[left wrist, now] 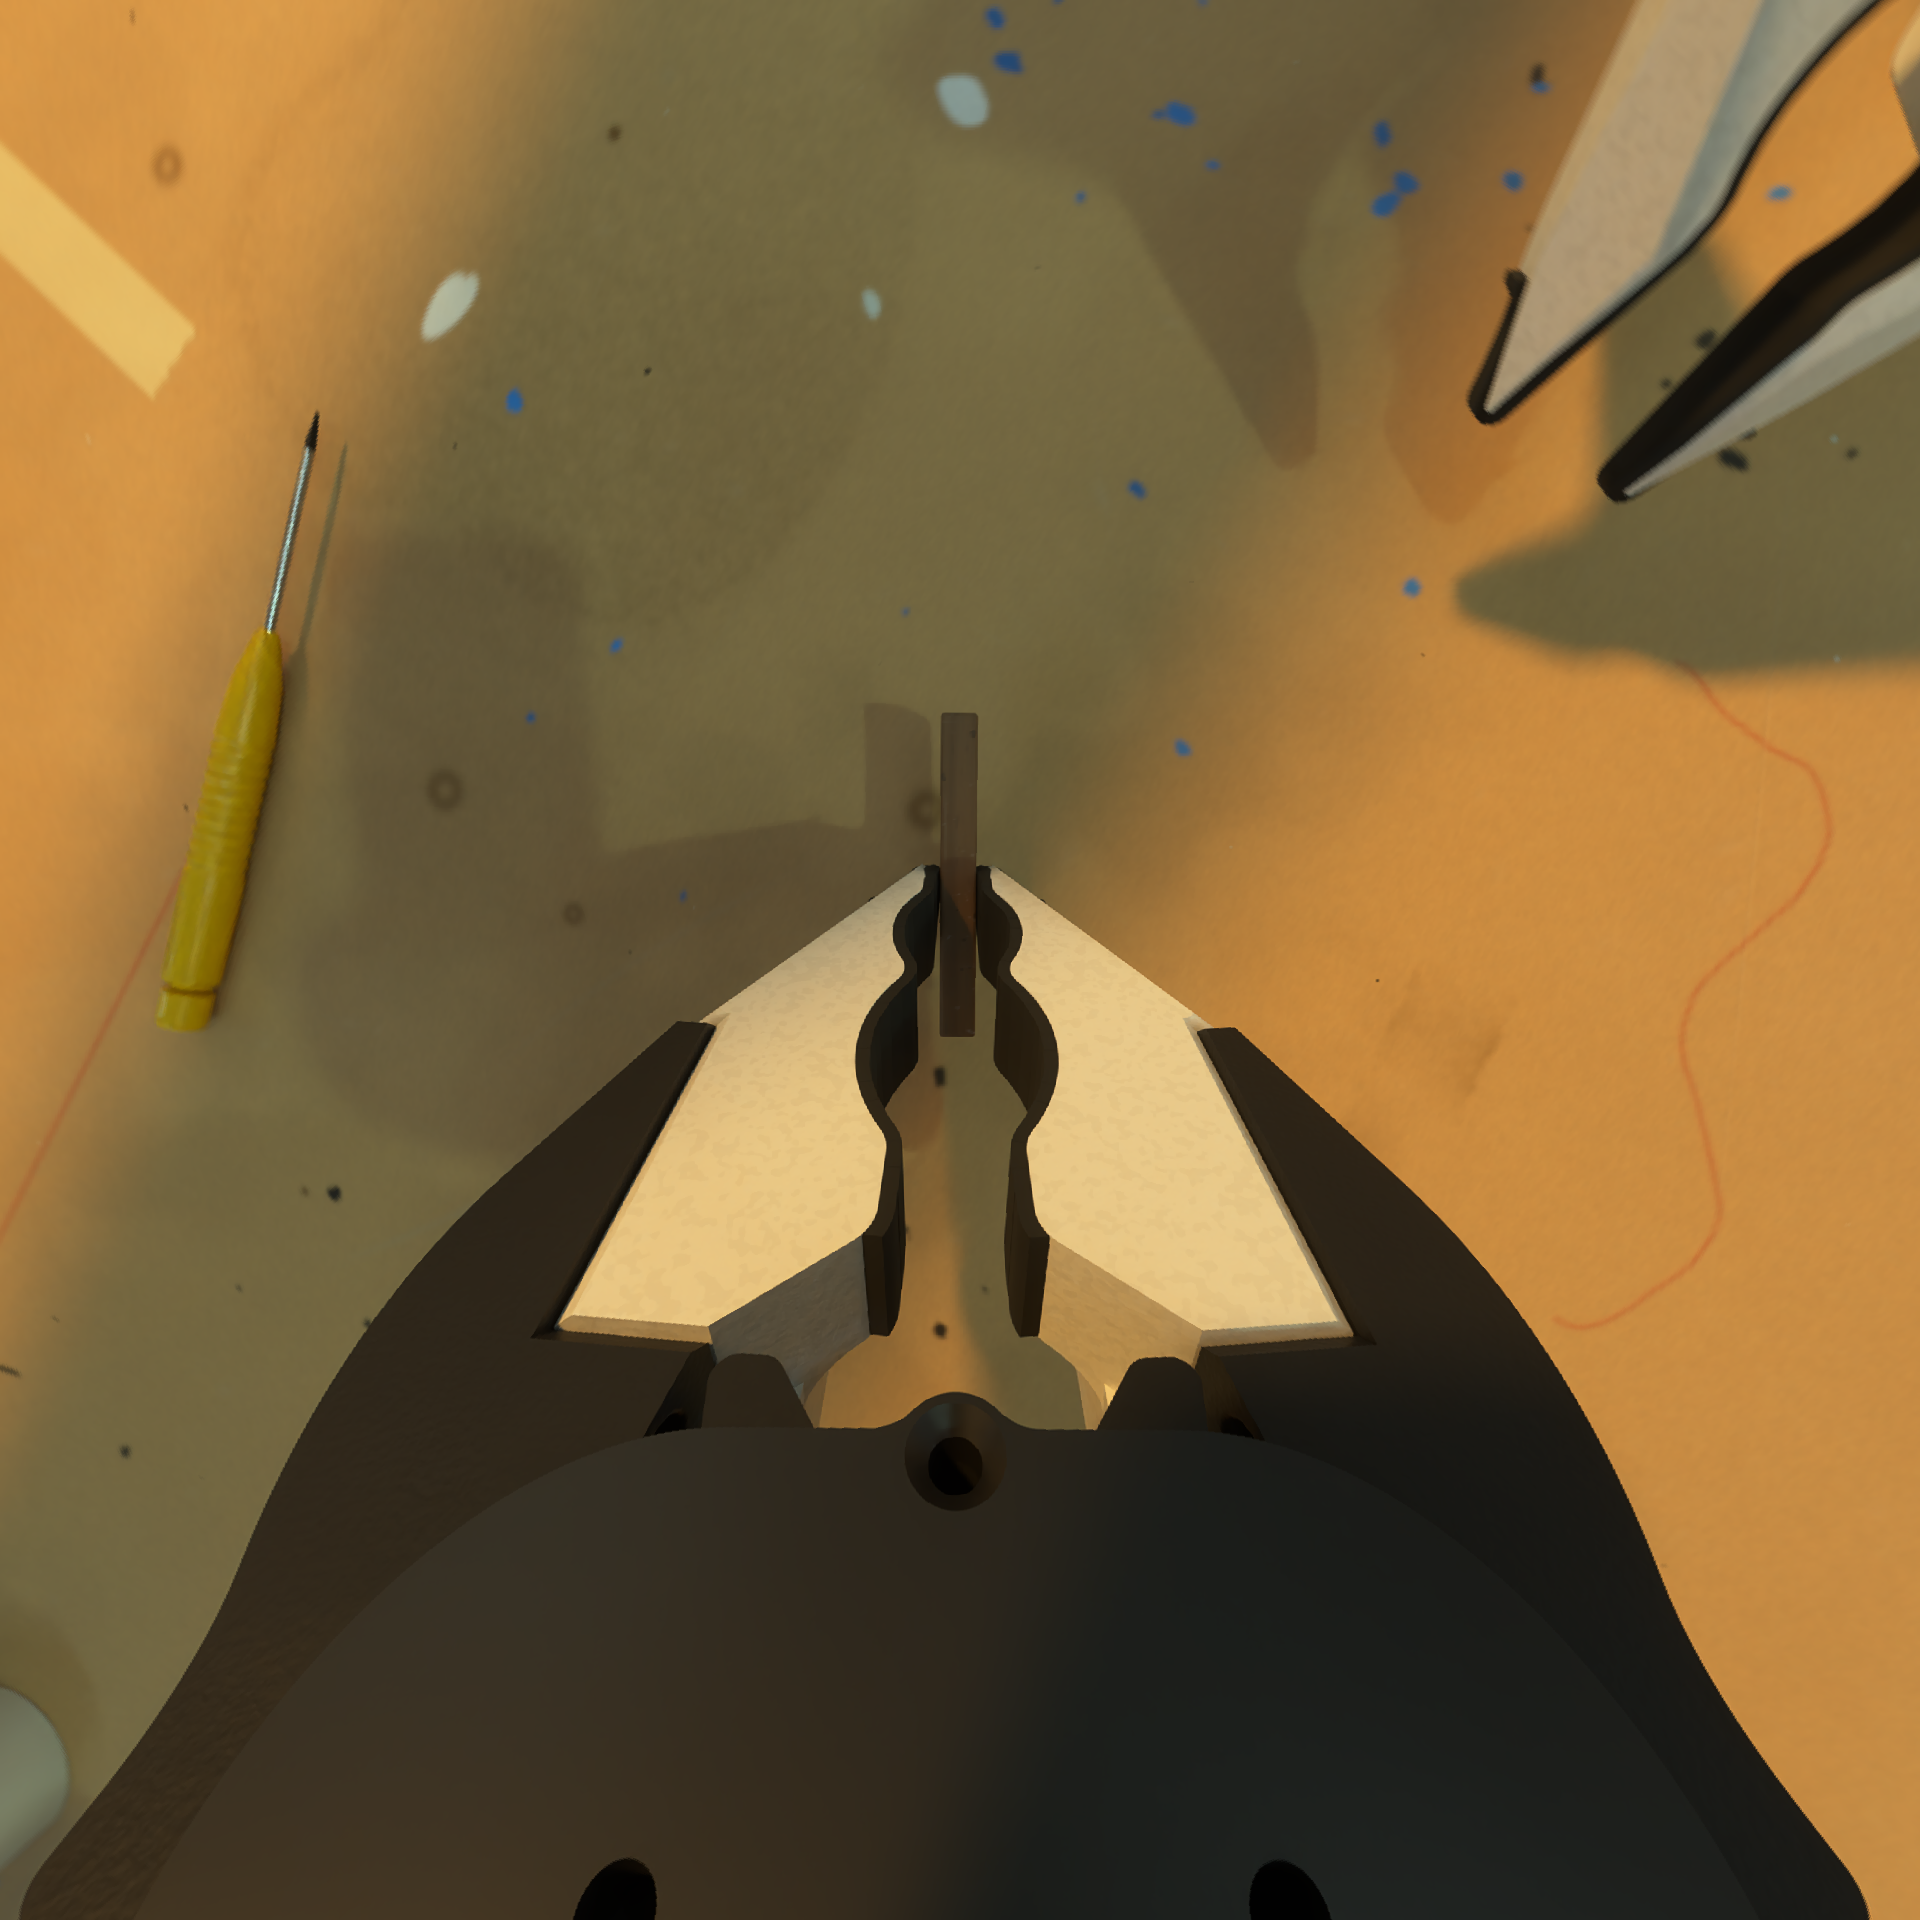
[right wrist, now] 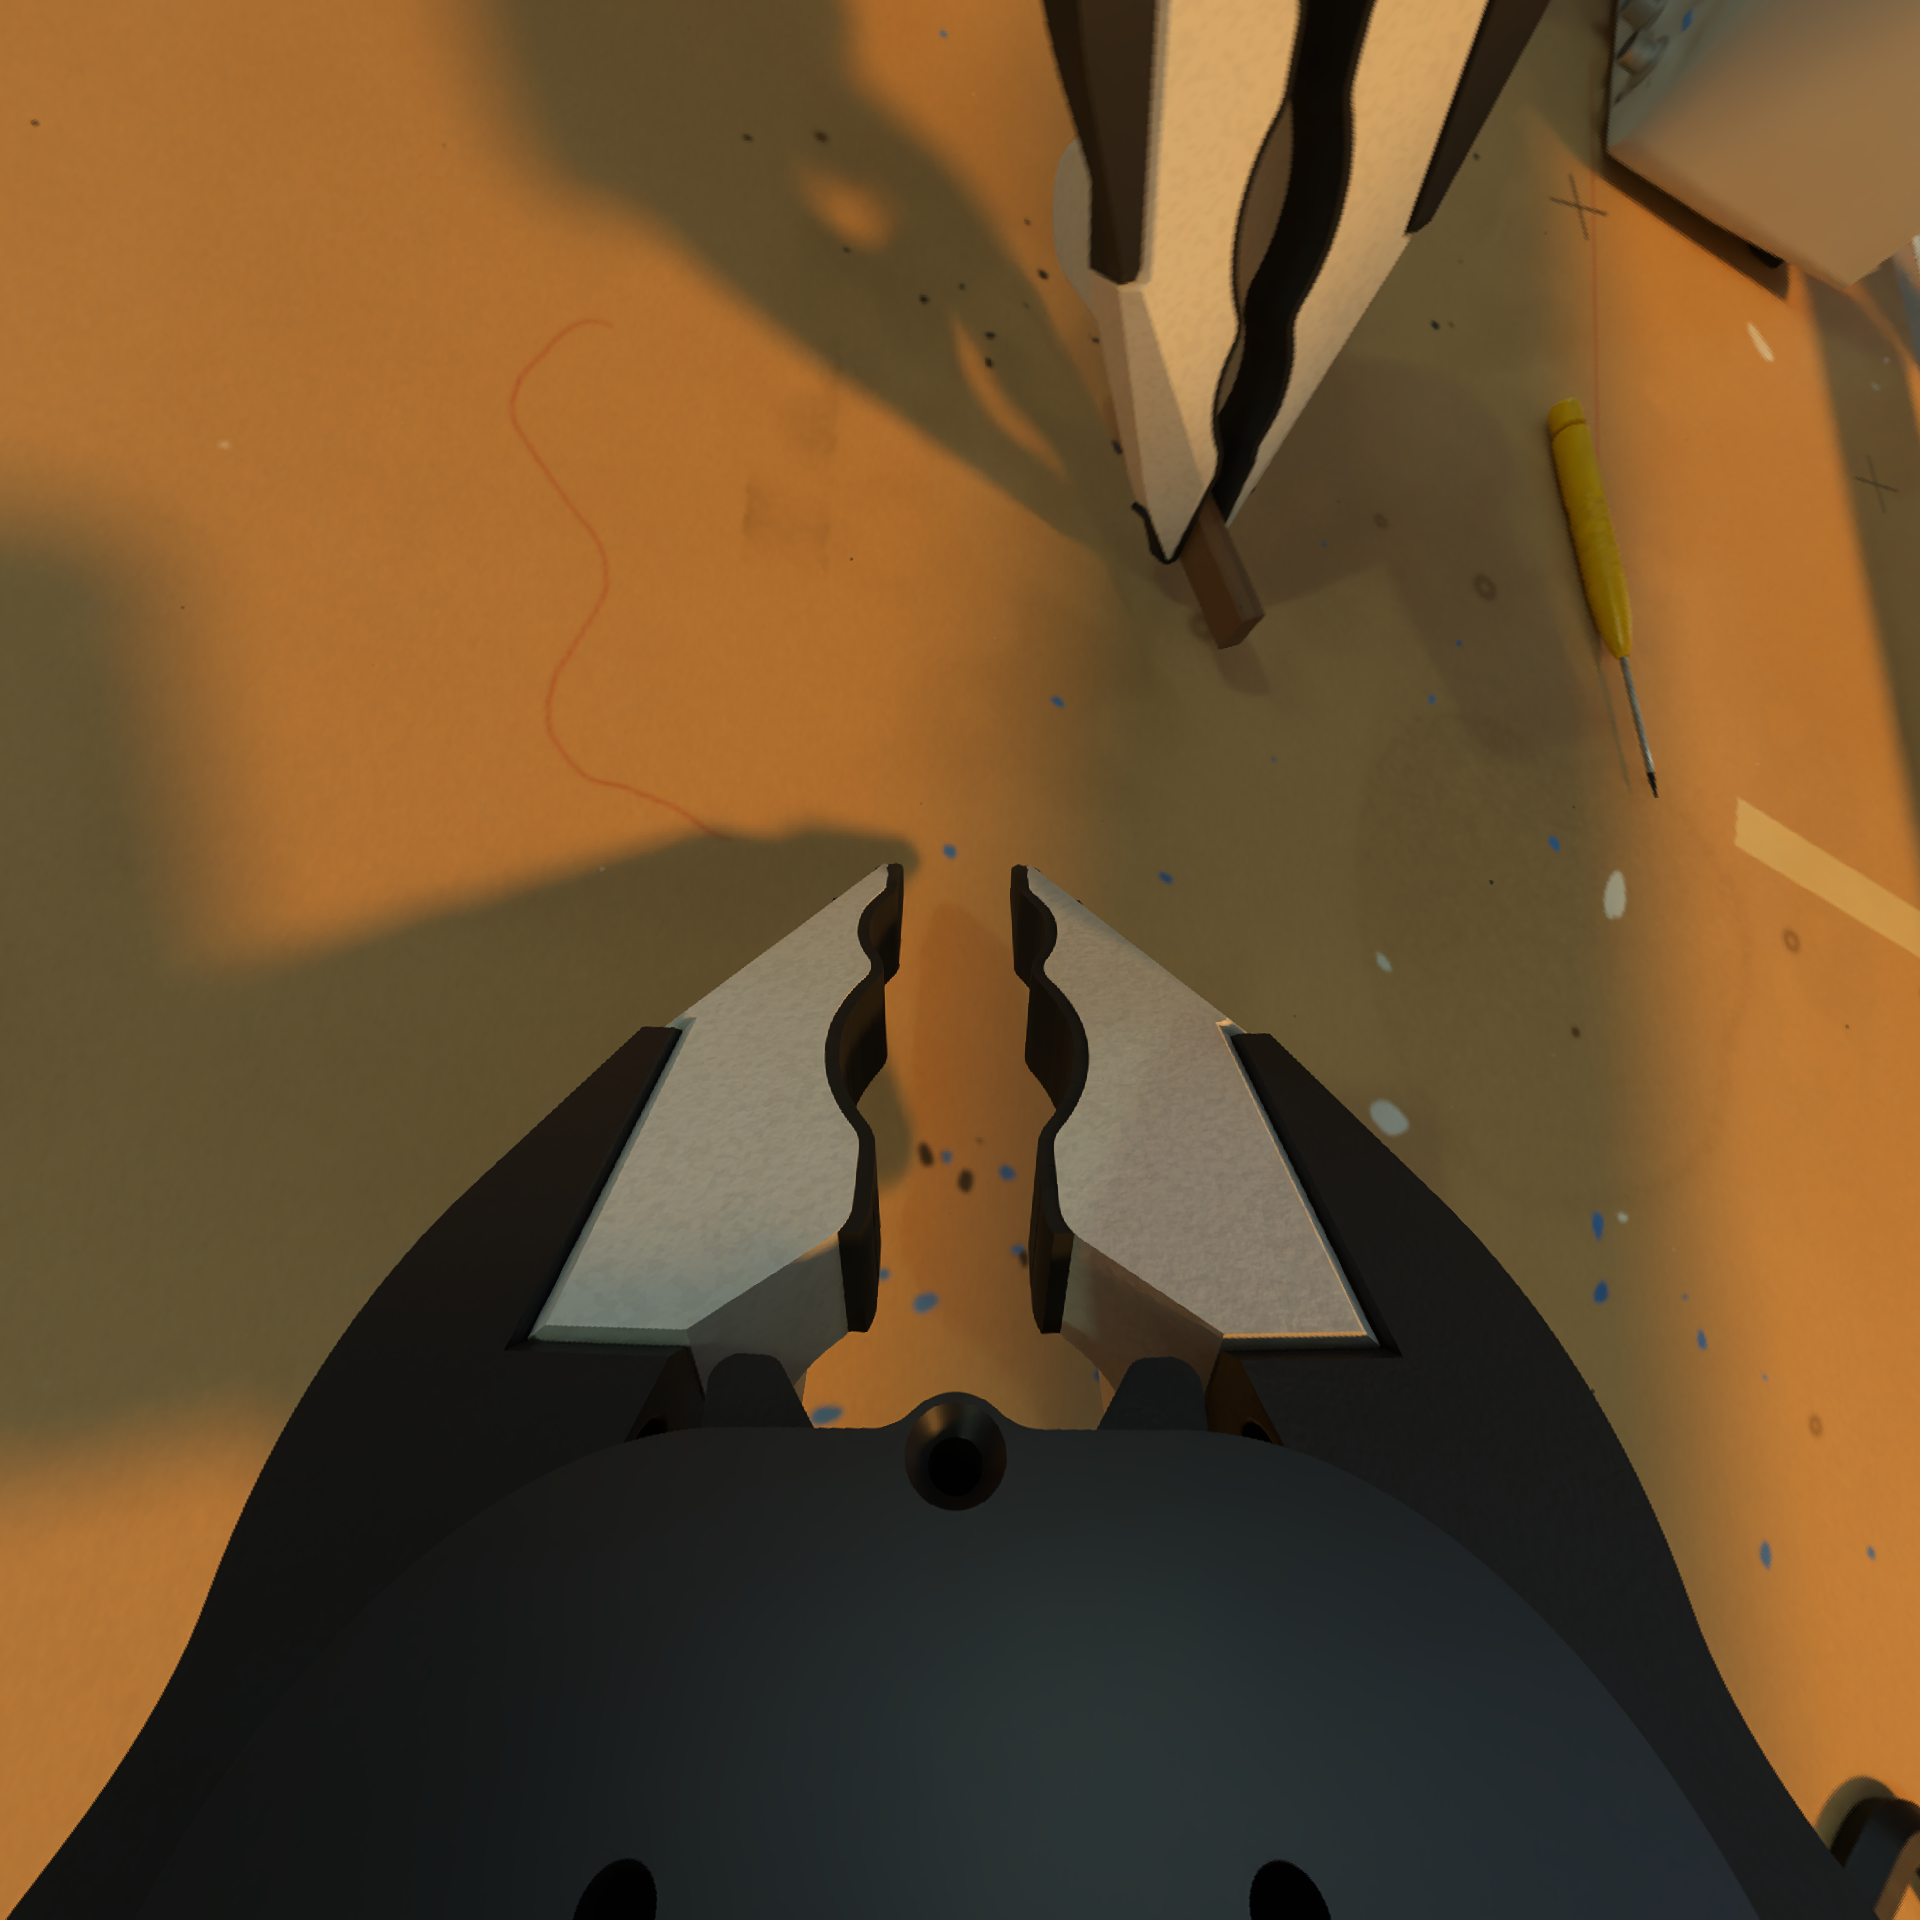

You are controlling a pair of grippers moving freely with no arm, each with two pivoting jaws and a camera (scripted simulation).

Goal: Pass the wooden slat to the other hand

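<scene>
- Left wrist view: left gripper [left wrist: 957, 883] has its jaws closed on the wooden slat [left wrist: 958, 800], pinched edge-on near the tips, a good part sticking out past them.
- Slat is held off the tabletop [left wrist: 1455, 935]; its shadow falls just beside it on the orange surface.
- Right wrist view: right gripper [right wrist: 957, 883] has jaws parted, nothing between them, only bare tabletop showing through the gap.
- Same view shows the left gripper farther off toward the upper edge, with the slat's free end poking out below its tips; the two grippers are well apart, not lined up.
- Step in hand, my read: approach for the handover; the right gripper has not reached the slat yet.
- To do it well: bring the right jaws onto the exposed free end, not the stretch already inside the left jaws.
- Turn the right gripper so its pads meet the slat's broad faces, not the thin edges; thin edges likely slip.
- Right jaws look wide enough for the slat as they stand; centre the slat in the gap before closing.
- Left should release only once the right has clamped firm, otherwise the slat drops.
- Risk: a knock from the right gripper could twist the slat in the left's tip-only hold.
- Clutter: yellow screwdriver [left wrist: 223, 821] lies toward the tabletop's left edge, a pale strip [left wrist: 88, 275] toward its far left corner, a thin red thread [left wrist: 1725, 997] toward the right edge; paint flecks scattered around. All clear of the handover zone.
</scene>
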